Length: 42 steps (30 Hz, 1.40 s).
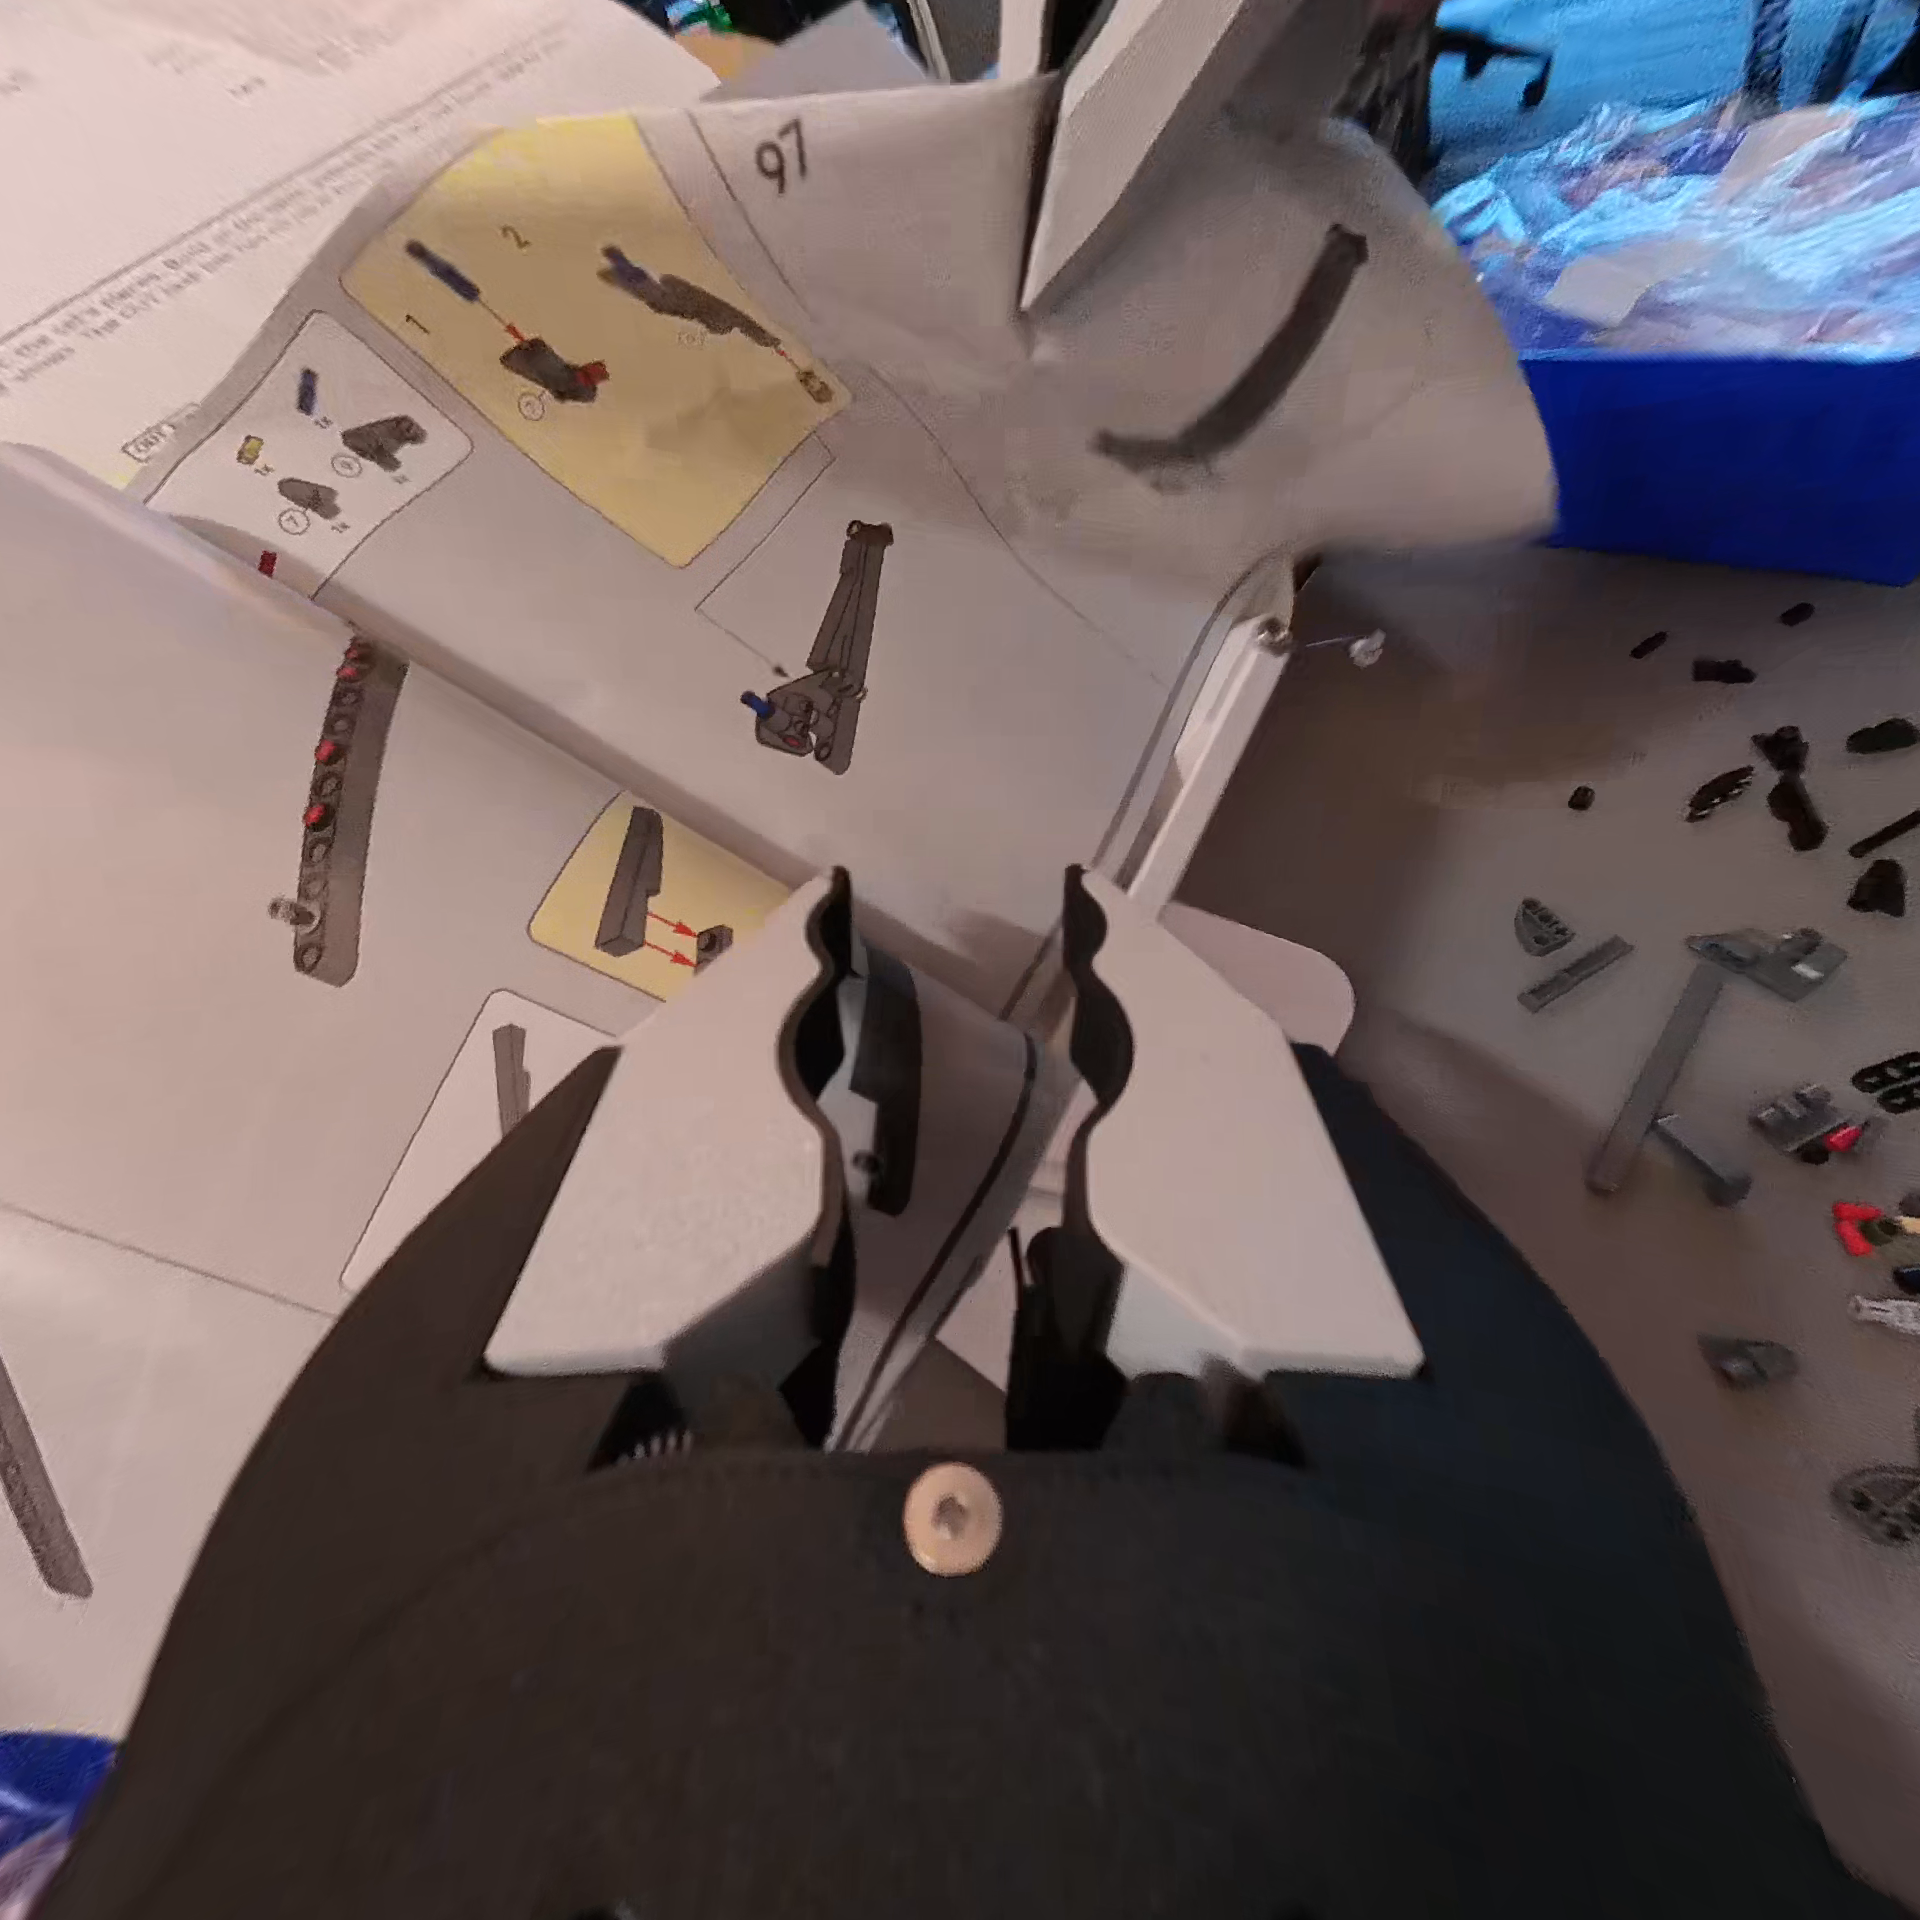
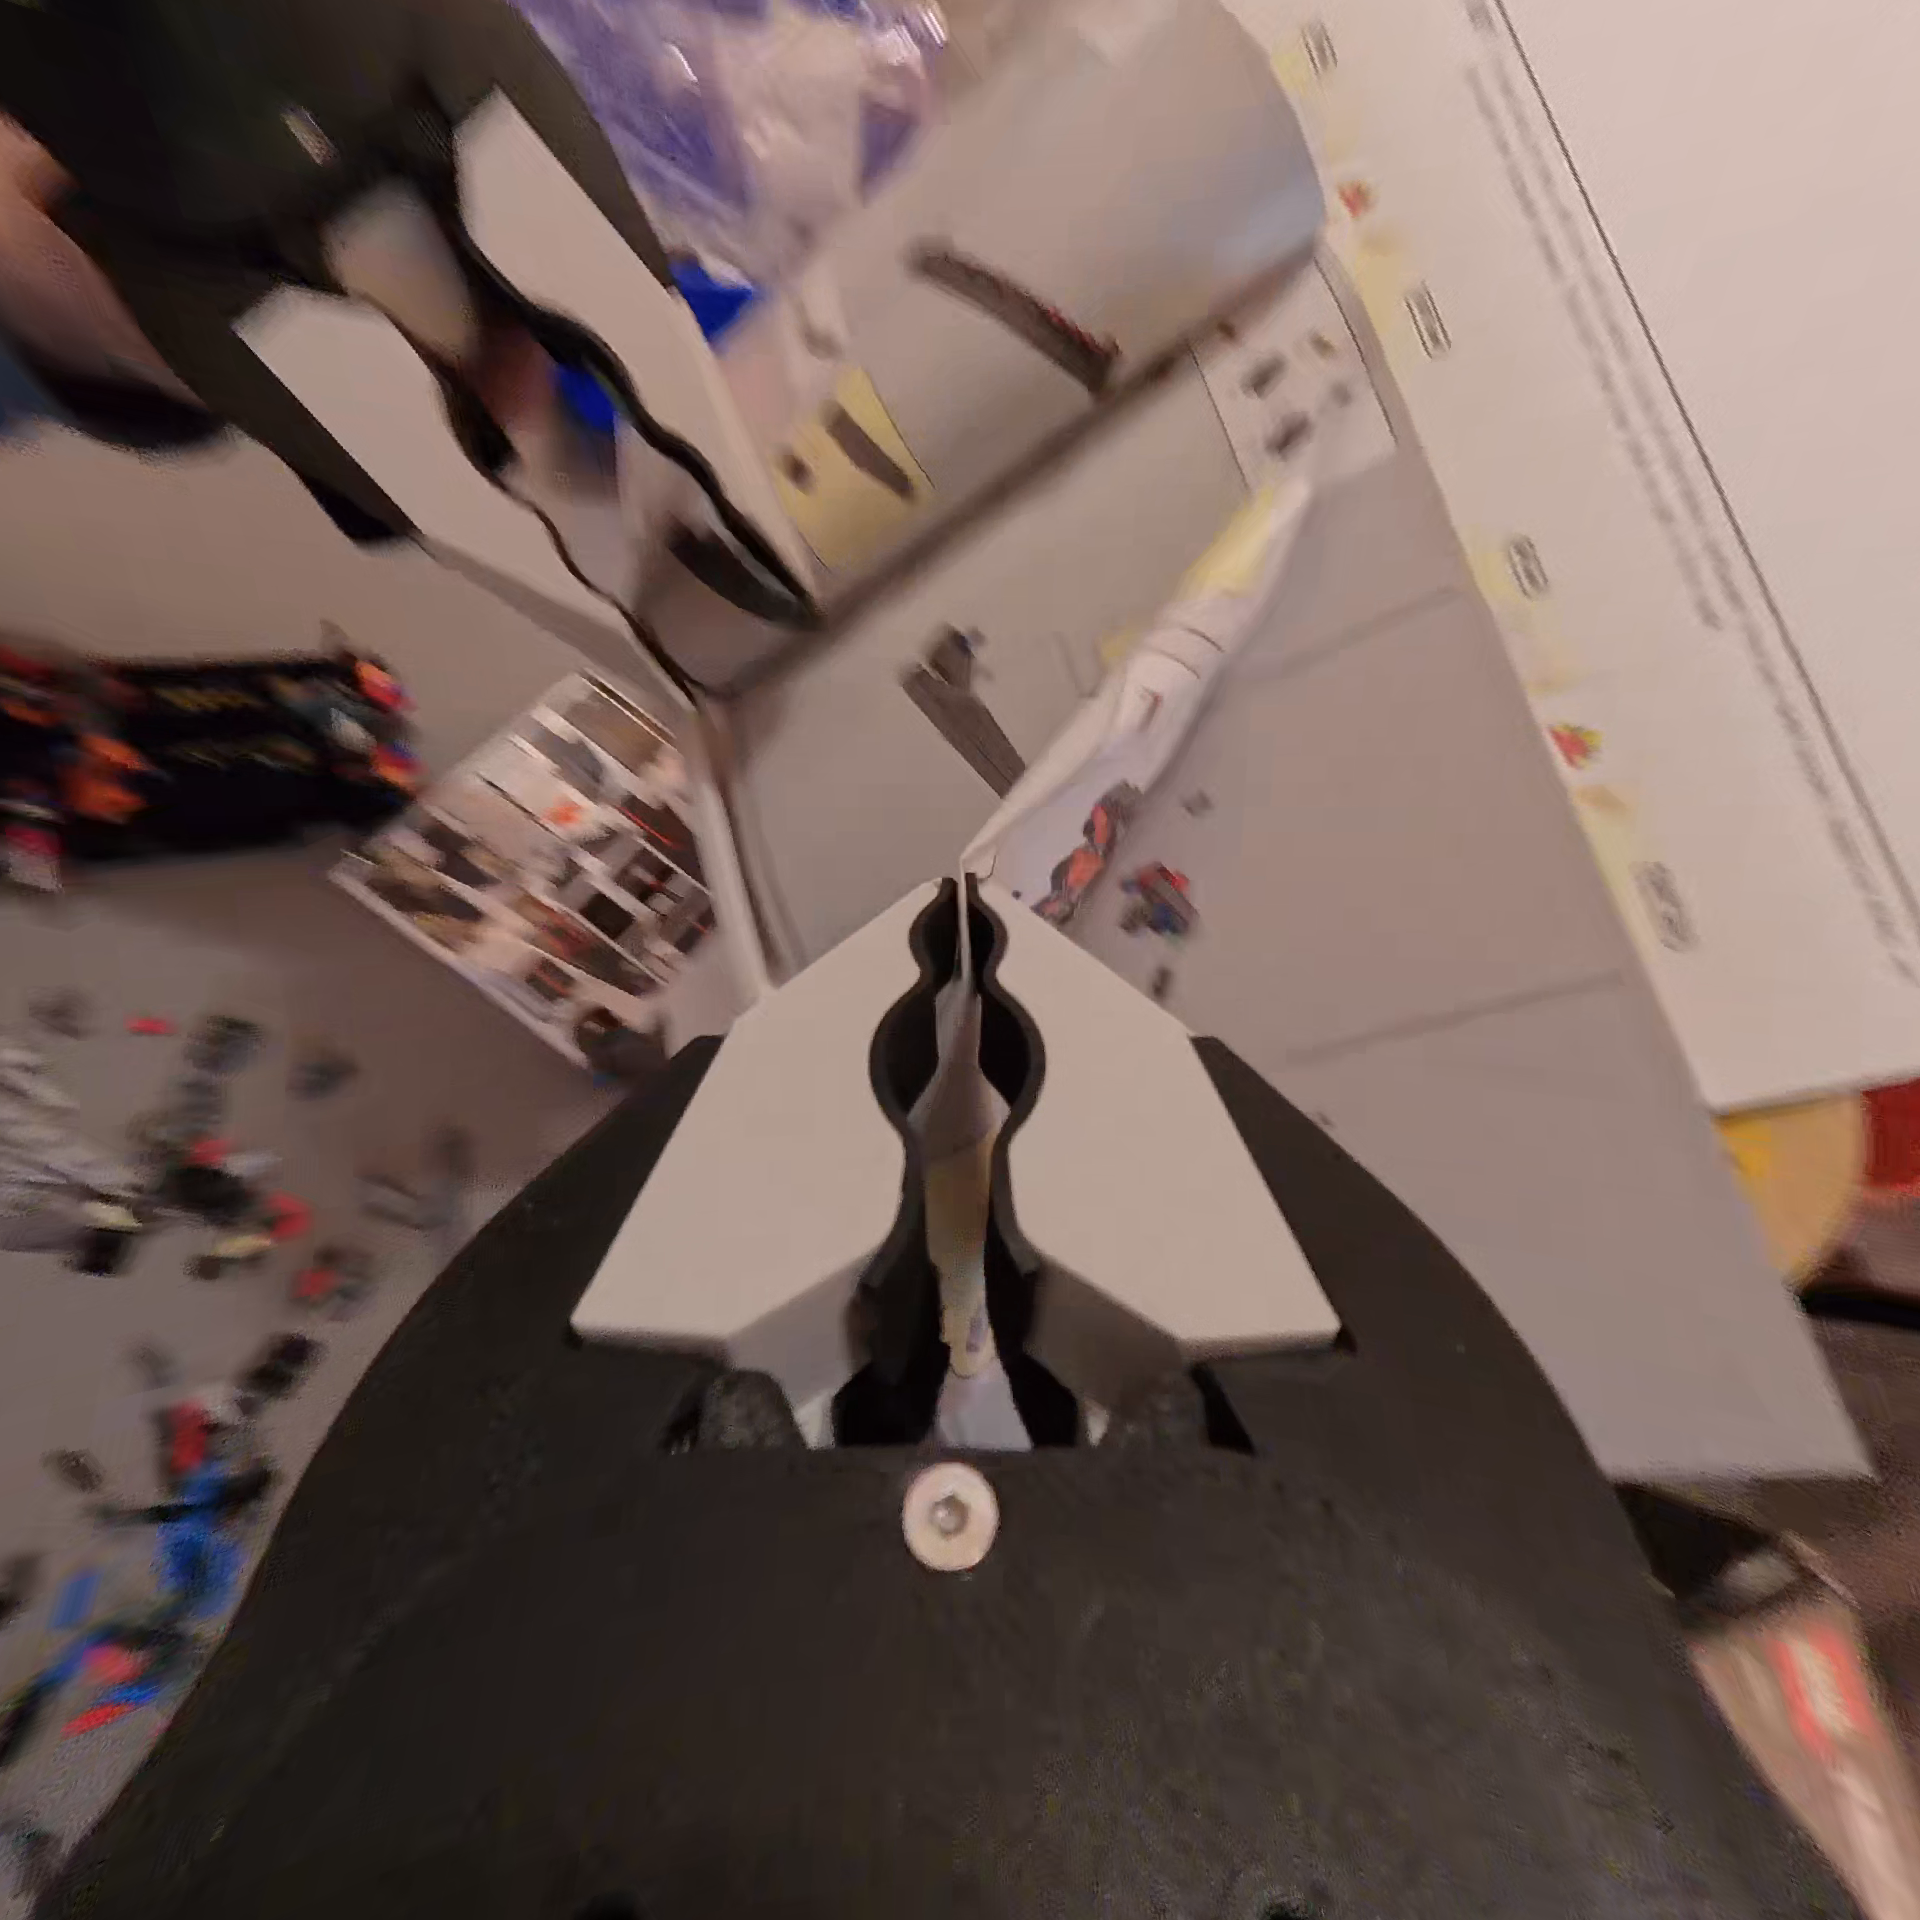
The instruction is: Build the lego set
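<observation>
Paper dominates the left wrist view: the open instruction booklet fills the upper left and centre of the frame, its pages curling upward. The left tongs stand parted at the lower centre, straddling the booklet's page edges, which run between the fingers without being pinched. At the top centre the right tongs come down onto a lifted page. Loose lego pieces, grey, black and red, lie scattered on the grey surface along the right edge, below a blue bin at the upper right.

From the right wrist view, the right tongs at the centre are clenched on a thin page edge, the sheet passing straight between the fingers. The left tongs show blurred at the upper left, parted. More booklet pages spread across the right of the frame, and lego pieces lie strewn at the lower left, with a dark, partly built model at the middle left.

My judgement is that a page is being turned. Paper is light, limp and easily creased or torn, so it should be held near a free corner or outer edge, pinched gently, and swept over in an arc without pulling against the spine. The pieces themselves look small, hard and smooth, best gripped across flat sides.
</observation>
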Available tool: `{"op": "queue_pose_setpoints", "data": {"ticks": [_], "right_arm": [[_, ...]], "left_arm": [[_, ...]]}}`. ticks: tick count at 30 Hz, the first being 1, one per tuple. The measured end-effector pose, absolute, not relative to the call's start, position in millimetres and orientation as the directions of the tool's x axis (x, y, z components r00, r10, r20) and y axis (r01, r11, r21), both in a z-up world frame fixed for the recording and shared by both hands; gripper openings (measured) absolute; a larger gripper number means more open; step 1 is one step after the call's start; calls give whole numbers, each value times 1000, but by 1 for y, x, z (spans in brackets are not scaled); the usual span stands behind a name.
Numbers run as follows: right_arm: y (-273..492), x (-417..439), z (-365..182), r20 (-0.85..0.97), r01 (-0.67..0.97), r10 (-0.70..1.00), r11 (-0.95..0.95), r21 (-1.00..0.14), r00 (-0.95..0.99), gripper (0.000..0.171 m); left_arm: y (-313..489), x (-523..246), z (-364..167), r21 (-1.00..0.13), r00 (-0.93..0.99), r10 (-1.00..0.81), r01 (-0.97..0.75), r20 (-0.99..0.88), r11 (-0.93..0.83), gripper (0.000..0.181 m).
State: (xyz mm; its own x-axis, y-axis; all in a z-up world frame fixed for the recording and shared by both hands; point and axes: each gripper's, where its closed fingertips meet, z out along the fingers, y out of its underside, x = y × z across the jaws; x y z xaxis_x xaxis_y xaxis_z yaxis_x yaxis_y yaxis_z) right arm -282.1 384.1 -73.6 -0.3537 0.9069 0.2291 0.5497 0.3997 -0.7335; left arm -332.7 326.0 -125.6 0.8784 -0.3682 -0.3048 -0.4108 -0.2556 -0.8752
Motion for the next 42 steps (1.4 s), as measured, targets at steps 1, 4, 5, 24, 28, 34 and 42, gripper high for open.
{"op": "queue_pose_setpoints", "data": {"ticks": [1,4,5,24,28,34,42], "right_arm": [[369,-286,-65,149,529,913,346,-775,-380,0],[337,-305,-41,-16,486,911,205,-850,-412,0],[329,-313,-36,-29,471,911,185,-863,-411,0],[256,-424,-5,-179,425,928,-24,-905,-328,25],[251,-411,27,-24,282,932,85,-956,-361,58],[209,-357,1,413,201,791,541,-816,-452,24],[202,-399,-142,608,405,615,788,-463,-502,27]], "left_arm": [[322,-329,-121,-890,882,-377,-388,-282,-240,38],[303,-317,-101,-938,888,-407,-302,-213,-169,50],[294,-313,-93,-951,888,-420,-271,-189,-146,58],[227,-383,-70,-816,817,104,-542,-568,-200,21],[220,-403,-65,-960,962,17,-269,-271,-75,0],[214,-432,-84,-997,982,-174,80,80,-5,0],[219,-465,-106,-954,929,-236,299,286,19,0]]}}
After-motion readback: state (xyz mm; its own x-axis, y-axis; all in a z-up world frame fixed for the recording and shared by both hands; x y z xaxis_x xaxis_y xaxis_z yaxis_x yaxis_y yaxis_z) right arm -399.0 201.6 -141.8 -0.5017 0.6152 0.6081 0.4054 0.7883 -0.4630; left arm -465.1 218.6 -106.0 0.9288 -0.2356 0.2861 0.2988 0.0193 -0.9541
